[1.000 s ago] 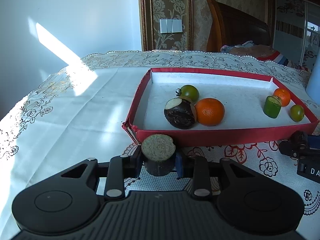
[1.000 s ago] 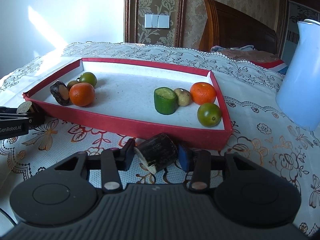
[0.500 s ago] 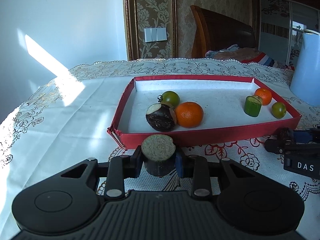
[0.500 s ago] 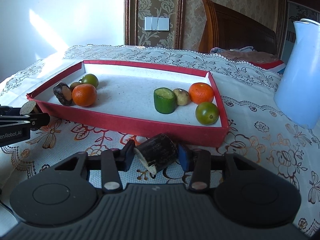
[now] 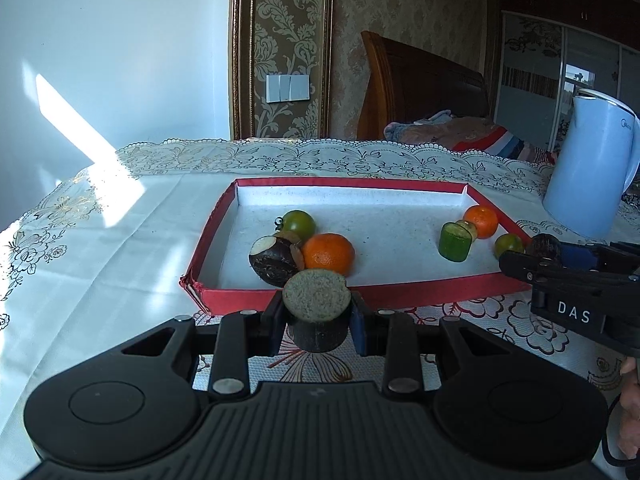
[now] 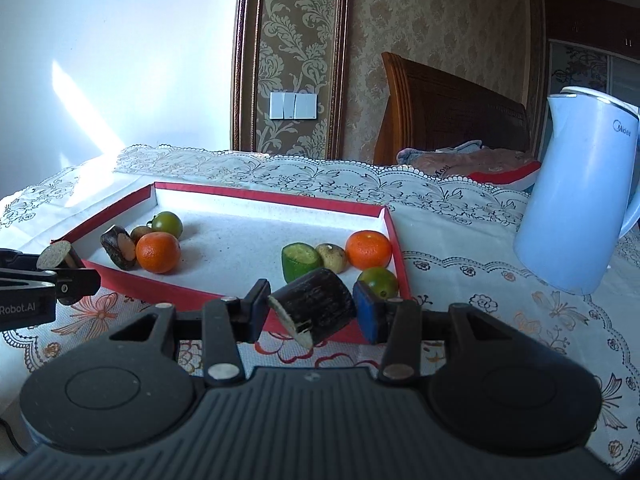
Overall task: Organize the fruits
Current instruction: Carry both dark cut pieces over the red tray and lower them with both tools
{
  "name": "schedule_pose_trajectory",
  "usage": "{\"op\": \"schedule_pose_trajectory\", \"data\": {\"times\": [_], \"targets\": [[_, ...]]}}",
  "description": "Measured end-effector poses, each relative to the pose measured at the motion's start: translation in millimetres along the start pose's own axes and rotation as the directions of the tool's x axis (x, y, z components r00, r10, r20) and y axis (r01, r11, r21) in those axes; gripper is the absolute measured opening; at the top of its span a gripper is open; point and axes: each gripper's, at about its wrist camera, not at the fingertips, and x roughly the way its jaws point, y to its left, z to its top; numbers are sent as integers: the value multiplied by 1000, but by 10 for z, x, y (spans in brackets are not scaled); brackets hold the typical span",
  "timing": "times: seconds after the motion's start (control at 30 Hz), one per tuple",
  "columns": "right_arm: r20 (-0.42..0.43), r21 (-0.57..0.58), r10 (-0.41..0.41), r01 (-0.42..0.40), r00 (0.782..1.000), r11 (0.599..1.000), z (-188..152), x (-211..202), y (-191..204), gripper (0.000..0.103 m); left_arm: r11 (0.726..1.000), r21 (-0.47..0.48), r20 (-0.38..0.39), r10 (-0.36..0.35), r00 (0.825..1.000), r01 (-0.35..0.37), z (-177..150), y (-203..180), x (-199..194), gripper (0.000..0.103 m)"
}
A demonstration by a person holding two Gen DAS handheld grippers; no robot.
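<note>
Left gripper jaws clamped a dark cane chunk, cut face up; right gripper gripped a tilted chunk. Both hovered before the red tray. Only my right view showed a brownish fruit, maybe a potato.

Right claw body: white letters "DAS", seen in the left wrist view to the right of the red tray.
Left claw body: white letters "Robot.AI", cut off at the picture's left edge, seen in the right wrist view to the left of the red tray.
Pale blue kettle: brand "Midea" with a small round logo near its top rim, right of the red tray.
</note>
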Motion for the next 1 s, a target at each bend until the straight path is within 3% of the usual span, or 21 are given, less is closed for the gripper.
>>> {"op": "schedule_pose_trajectory", "data": {"times": [0.33,0.57,1.0], "targets": [[-17,-27,-62,61,998,998,161,390,-7,43,1000,21,14,18,1000,-19,260,-379,366,32],[-76,4,-38,38,996,999,163,649,-40,43,999,0,-10,46,999,-46,325,-360,641,32],[-39,43,-11,13,999,999,260,832,-9,43,979,34,54,200,978,-202,424,-402,885,32]]}}
